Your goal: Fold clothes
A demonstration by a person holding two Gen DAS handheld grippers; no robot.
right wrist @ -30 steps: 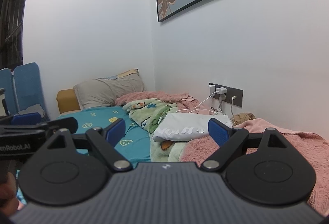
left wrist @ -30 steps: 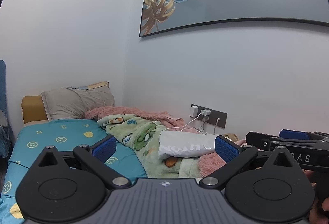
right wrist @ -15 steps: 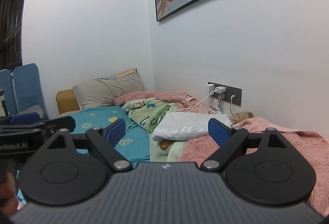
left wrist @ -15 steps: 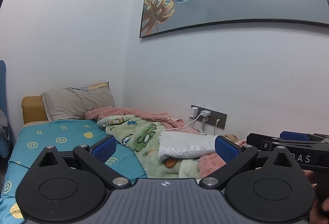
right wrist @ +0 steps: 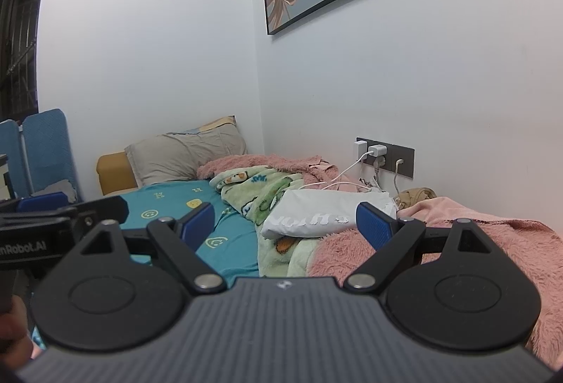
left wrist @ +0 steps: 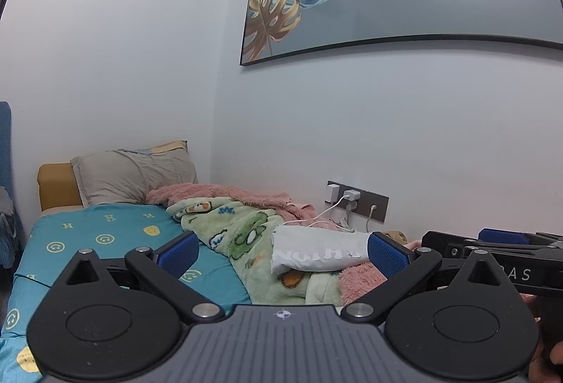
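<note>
A folded white garment with grey lettering (left wrist: 318, 251) (right wrist: 327, 213) lies on the bed, resting on a green cartoon blanket (left wrist: 246, 235) (right wrist: 260, 196) and a pink fluffy blanket (right wrist: 492, 242). My left gripper (left wrist: 281, 252) is open and held level above the bed, well short of the garment, with nothing between its blue pads. My right gripper (right wrist: 285, 223) is open too, also short of the garment and holding nothing. Each gripper shows at the edge of the other's view.
A blue smiley-face sheet (left wrist: 105, 235) covers the bed's left part, with a grey pillow (left wrist: 133, 175) at its head. A wall socket with chargers and white cables (left wrist: 355, 203) sits behind the garment. Blue chairs (right wrist: 38, 150) stand at the left.
Both views have shifted only slightly; the grippers stay open and the garment has not moved.
</note>
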